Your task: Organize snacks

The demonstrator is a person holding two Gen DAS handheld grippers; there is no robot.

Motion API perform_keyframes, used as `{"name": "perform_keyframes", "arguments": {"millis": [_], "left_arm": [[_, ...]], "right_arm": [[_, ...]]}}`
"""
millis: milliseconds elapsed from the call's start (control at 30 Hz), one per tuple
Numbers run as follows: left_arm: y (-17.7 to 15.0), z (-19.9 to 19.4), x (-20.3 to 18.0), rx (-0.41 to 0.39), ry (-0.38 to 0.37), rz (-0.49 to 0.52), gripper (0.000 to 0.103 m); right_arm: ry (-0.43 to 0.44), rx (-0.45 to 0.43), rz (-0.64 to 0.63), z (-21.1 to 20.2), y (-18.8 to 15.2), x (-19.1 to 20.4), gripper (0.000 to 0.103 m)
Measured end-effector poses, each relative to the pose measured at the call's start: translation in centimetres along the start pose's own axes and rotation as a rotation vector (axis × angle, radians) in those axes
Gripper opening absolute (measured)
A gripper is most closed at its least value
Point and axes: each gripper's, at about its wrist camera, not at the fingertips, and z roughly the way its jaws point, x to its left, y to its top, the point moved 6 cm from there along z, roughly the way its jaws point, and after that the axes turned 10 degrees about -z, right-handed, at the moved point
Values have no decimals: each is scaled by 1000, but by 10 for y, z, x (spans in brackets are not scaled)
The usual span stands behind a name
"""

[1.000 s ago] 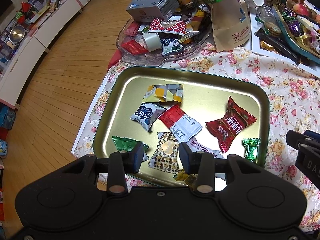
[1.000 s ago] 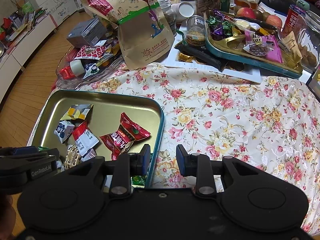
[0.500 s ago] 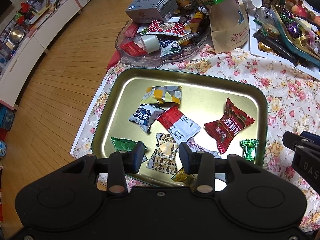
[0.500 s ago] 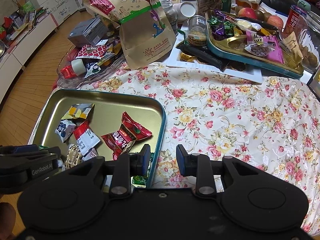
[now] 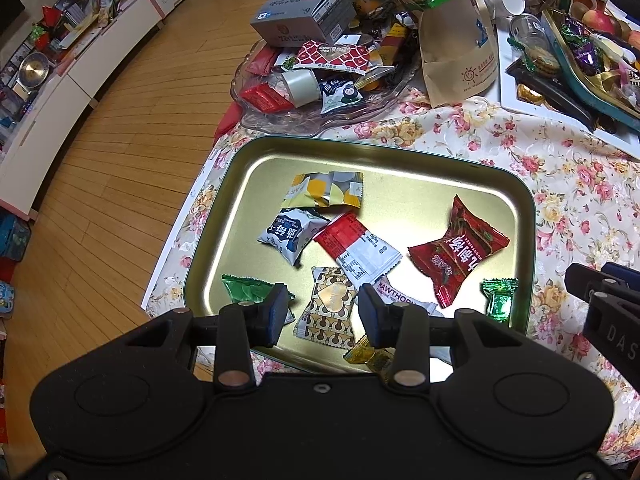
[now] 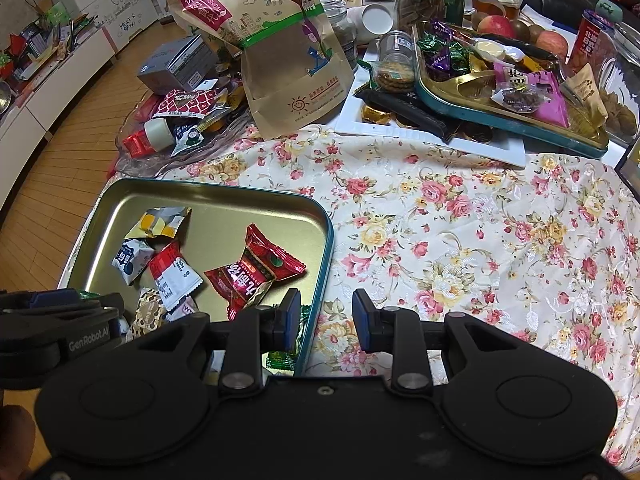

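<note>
Snacks [image 5: 458,250] lie in tray [image 5: 400,160]; left gripper [image 5: 320,312] empty above.

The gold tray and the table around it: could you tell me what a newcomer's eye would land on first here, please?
The gold tray at the near corner of the floral tablecloth draws the eye first, with wrapped snacks scattered in it, the big red candy packet on its right side brightest. Behind it stands a tall brown paper snack bag, beside a glass dish heaped with more packets. Both grippers, left and right, hover open and empty.
</note>
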Motion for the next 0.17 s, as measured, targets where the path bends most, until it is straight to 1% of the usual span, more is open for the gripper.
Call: {"name": "perform_keyframes", "arguments": {"millis": [167], "left_arm": [[0, 0, -2, -3, -1, 8, 49]], "right_arm": [[1, 2, -1, 0, 0, 1, 31]]}}
